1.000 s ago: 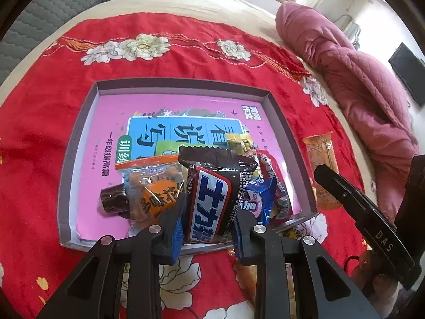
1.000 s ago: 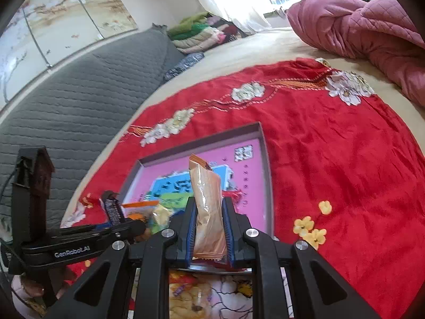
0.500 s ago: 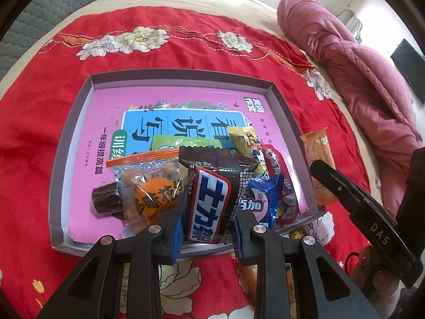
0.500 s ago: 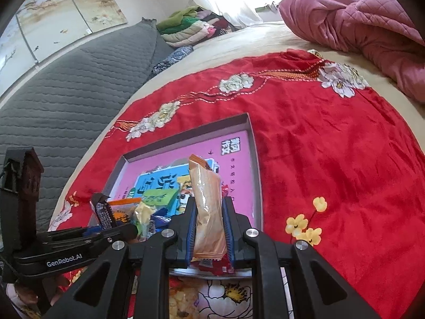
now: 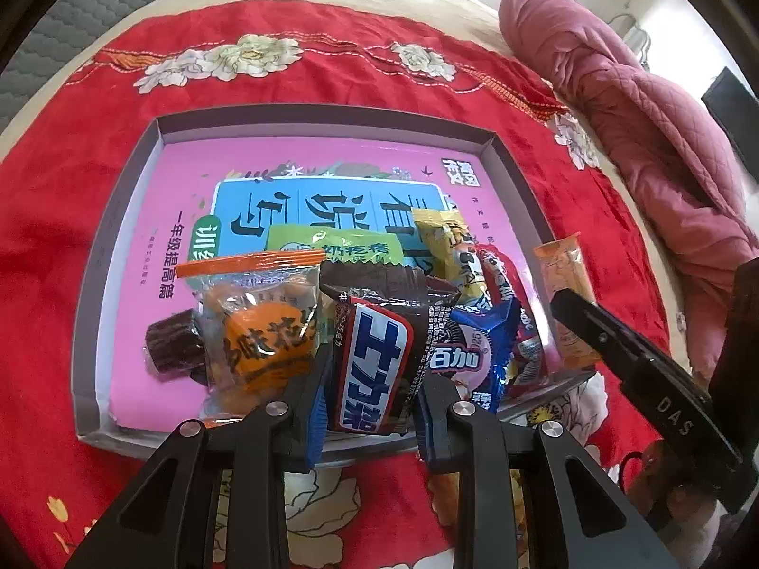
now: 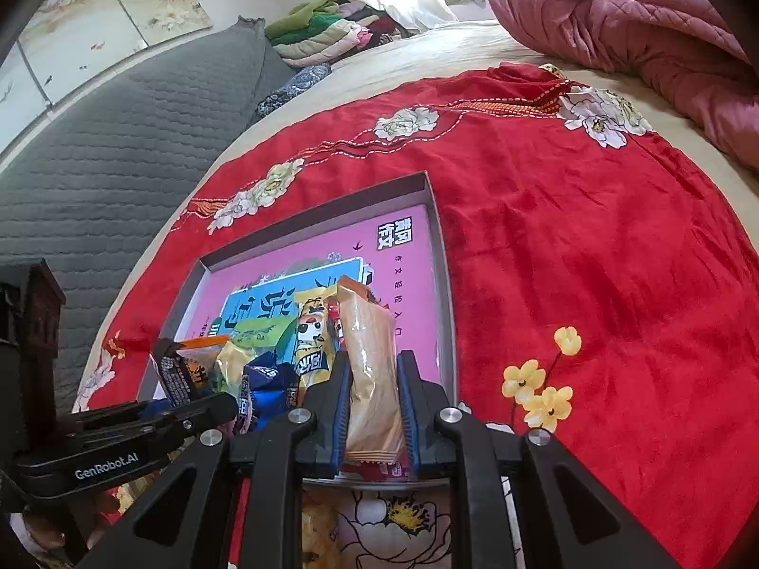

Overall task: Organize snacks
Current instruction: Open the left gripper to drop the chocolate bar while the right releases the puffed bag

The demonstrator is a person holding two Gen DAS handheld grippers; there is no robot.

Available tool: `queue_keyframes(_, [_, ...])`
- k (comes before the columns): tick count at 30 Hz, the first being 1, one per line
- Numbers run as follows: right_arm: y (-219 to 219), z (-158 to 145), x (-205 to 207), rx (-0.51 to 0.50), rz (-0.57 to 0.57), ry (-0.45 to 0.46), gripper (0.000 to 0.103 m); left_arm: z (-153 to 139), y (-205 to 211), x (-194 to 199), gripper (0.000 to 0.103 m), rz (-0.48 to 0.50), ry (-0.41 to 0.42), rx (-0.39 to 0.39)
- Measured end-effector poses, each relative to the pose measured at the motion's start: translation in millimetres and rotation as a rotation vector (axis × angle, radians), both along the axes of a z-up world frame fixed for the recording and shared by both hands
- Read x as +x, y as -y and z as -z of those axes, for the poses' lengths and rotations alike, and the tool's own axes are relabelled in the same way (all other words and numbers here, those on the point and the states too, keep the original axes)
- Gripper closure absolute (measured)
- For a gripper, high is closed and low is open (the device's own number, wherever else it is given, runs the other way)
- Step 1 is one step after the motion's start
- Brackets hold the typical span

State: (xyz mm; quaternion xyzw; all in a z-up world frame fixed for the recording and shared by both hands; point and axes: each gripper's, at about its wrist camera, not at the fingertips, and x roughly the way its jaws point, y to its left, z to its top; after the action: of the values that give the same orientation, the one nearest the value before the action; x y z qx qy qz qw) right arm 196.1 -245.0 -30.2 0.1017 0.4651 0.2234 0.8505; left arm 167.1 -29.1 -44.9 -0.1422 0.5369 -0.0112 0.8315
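Note:
My left gripper (image 5: pixel 370 379) is shut on a dark brown chocolate bar (image 5: pixel 374 355) and holds it over the near edge of a shallow grey tray (image 5: pixel 322 116) with a pink book cover inside. My right gripper (image 6: pixel 372 408) is shut on a tan snack packet (image 6: pixel 370 370), upright over the tray's near right corner (image 6: pixel 446 284). That packet shows in the left wrist view (image 5: pixel 567 294). Several snacks lie in the tray's near part: an orange packet (image 5: pixel 258 327), a green one (image 5: pixel 332 249), a yellow one (image 5: pixel 443 242) and a blue one (image 5: pixel 474 351).
The tray lies on a red flowered cloth (image 6: pixel 569 237) on a bed. A pink quilt (image 5: pixel 654 142) is heaped at the right. A grey padded headboard (image 6: pixel 118 142) and folded clothes (image 6: pixel 327 33) are at the far left. More snacks (image 6: pixel 322 536) lie below the right gripper.
Both grippers have moved forward toward the tray with their snacks still held. The tray and the snacks in it look larger and nearer.

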Motion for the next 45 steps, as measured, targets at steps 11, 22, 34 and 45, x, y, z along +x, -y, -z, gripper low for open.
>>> queue_keyframes(11, [-0.6,2.6,-0.2,0.0,0.005,-0.013,0.083,1.7,-0.2,2.2,0.072,0.004,-0.012,0.005])
queue_keyframes(22, [1.6,4.3,0.5,0.006,0.024,-0.023,0.082,0.0,3.0,2.2,0.072,0.018,-0.007,-0.008])
queue_keyframes(34, [0.6,5.4,0.3,0.004,0.029,-0.022,0.08,1.0,-1.2,3.5,0.072,0.007,-0.013,-0.007])
queue_keyframes(45, [1.1,0.4,-0.5,0.027,0.029,-0.006,0.074,-5.7,-2.2,1.1,0.064,0.003,0.003,0.0])
